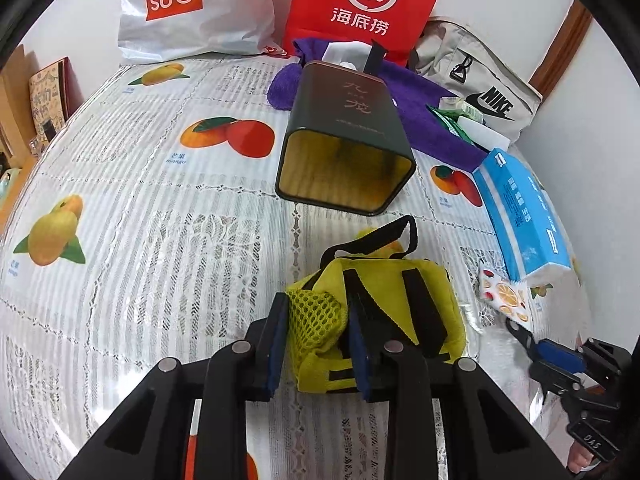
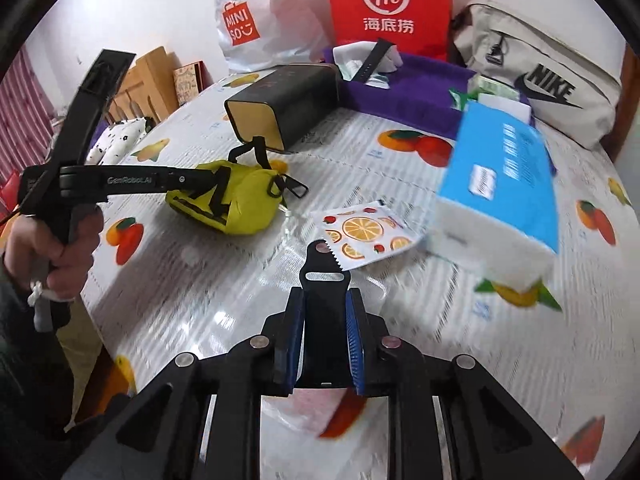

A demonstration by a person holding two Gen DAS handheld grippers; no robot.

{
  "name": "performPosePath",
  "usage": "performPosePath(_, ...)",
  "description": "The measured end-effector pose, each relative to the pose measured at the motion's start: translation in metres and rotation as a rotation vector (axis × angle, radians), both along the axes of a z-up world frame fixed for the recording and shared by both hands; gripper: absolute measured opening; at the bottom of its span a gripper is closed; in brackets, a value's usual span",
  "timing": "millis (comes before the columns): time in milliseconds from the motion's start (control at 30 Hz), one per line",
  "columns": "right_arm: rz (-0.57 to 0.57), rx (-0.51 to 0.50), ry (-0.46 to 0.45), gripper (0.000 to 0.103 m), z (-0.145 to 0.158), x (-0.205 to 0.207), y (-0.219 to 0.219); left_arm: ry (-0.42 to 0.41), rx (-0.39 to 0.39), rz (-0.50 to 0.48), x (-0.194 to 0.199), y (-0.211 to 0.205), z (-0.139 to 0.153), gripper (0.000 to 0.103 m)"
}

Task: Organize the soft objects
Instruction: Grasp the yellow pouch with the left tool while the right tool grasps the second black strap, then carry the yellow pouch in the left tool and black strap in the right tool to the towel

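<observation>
Left claw [image 1: 316, 344]: we have it clamped on the mesh side of the yellow bag [image 1: 384, 304], which sits on the worktop [image 1: 160, 240] in front of the tin [image 1: 348, 152].
Right claw [image 2: 320, 344]: our jaws pinch a black strap piece [image 2: 324, 280], its tip just touching the orange-slice sachet [image 2: 364, 236].
Soft things: the yellow bag lies mid-worktop; the blue tissue pack [image 2: 504, 184] lies to its right, blurred in the right view; the purple cloth [image 1: 432, 120] lies at the back under small packets.
Risk, bag: we judge our hold on thin mesh shallow; a quick lift could let the bag slip out or swing by its black straps.
Risk, tin: it lies on its side, mouth toward us; pushing the bag in could shove or roll it back.
Risk, sachet: the strap tip could drag it along the glossy cover.
Writing: "MINISO" on the white bag [image 1: 192, 4]; "Hi" with Chinese characters on the red bag [image 1: 364, 0]; "NIKE" on the grey bag [image 1: 480, 92]; "GenRobot.AI" on the left claw's body, seen from the right.
</observation>
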State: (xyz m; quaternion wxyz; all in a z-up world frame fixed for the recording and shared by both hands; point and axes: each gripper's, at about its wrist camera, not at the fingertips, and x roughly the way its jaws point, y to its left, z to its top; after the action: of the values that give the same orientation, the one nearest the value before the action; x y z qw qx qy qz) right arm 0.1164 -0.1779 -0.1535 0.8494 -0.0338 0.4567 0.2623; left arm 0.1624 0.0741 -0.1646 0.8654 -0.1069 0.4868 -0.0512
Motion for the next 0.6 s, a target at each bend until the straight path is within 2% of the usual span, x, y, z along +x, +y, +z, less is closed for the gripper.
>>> performPosePath(200,0.012,0.095,0.019,0.021,0.009,-0.01,-0.012,0.007,0.001,-0.001,-0.001,-0.004,0.001,0.026)
performPosePath(400,0.021,0.146,-0.011,0.021,0.022,-0.016,-0.011,0.014,0.007,-0.005,-0.001,-0.01,0.001,0.026)
performPosePath(467,-0.001,0.127,-0.022,0.021,0.023,-0.015,-0.015,0.011,0.01,-0.005,-0.002,-0.01,0.003,0.026)
performPosePath(600,-0.08,0.018,-0.043,0.021,0.015,-0.011,-0.03,0.008,0.011,-0.006,-0.007,-0.008,0.003,0.026)
